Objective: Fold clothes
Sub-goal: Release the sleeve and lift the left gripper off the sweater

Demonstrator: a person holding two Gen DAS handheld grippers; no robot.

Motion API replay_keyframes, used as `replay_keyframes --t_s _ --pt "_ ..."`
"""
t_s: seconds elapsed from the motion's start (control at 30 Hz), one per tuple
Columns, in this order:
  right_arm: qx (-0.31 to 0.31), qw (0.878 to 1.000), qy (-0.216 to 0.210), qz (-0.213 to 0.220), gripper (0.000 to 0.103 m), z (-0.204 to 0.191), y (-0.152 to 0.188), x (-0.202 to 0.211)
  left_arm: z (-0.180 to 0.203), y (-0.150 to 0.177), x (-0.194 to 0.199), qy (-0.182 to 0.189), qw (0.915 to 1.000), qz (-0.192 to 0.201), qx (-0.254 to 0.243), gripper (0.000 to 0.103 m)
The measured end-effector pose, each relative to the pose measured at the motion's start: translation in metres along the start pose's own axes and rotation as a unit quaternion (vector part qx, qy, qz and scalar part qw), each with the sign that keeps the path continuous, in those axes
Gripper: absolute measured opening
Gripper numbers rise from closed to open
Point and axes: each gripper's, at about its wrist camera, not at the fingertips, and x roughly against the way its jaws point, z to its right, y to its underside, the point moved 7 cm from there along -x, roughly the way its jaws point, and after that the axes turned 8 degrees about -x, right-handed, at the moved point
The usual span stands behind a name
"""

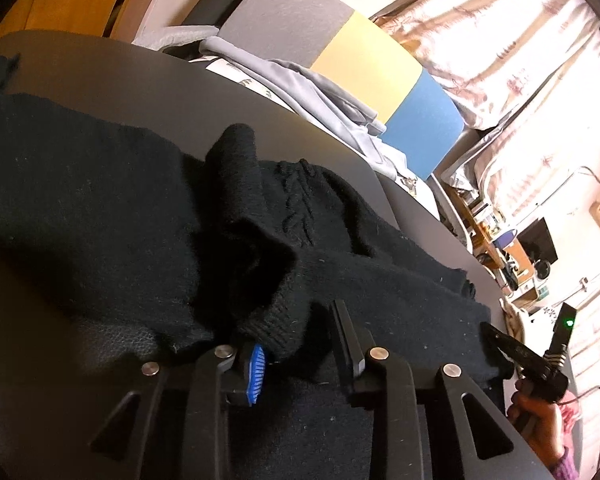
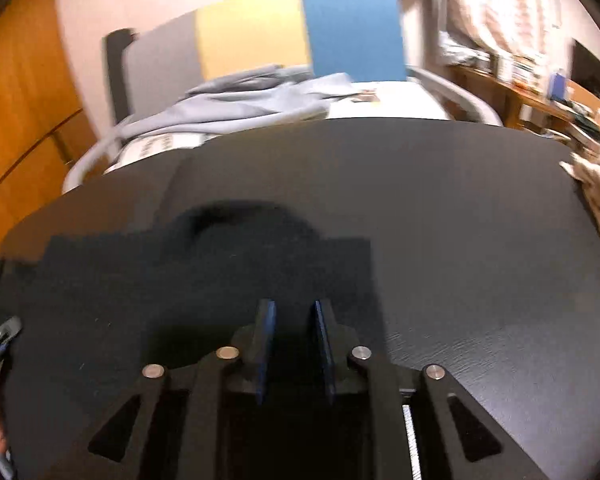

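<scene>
From the left wrist we see the black sweater [image 1: 120, 208] spread on the dark surface [image 1: 100, 60], its cable knit and a raised fold plain to us. The left gripper [image 1: 296, 340] has its jaws partly open, a ribbed hem lying between them against the blue pad [image 1: 255, 376]; we cannot tell whether the pads press it. This view alone shows the right gripper [image 1: 496, 336] at the sweater's far edge, with a hand [image 1: 540, 420] behind it. The right wrist view is blurred: there the sweater [image 2: 180, 264] is a flat dark shape, and the right gripper [image 2: 294, 320] has its jaws partly open with nothing between them. Both views show a bed [image 2: 380, 104] beyond.
</scene>
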Motion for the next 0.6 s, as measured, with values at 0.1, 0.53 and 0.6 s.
replay_keyframes --t_s 0.1,0.53,0.6 --pt "-0.043 0.999 0.015 -0.002 0.024 0.027 -0.009 -0.012 0.003 -0.004 -0.007 -0.002 0.9999 0.006 0.016 0.030" --pt "0.035 0.998 0.024 0.054 0.025 -0.009 -0.036 0.026 0.031 -0.012 -0.018 -0.074 0.9965 -0.030 -0.025 0.040" --pt "0.071 0.997 0.006 0.040 0.026 -0.032 -0.024 0.026 0.032 -0.011 -0.015 -0.091 0.9941 -0.045 -0.038 0.040"
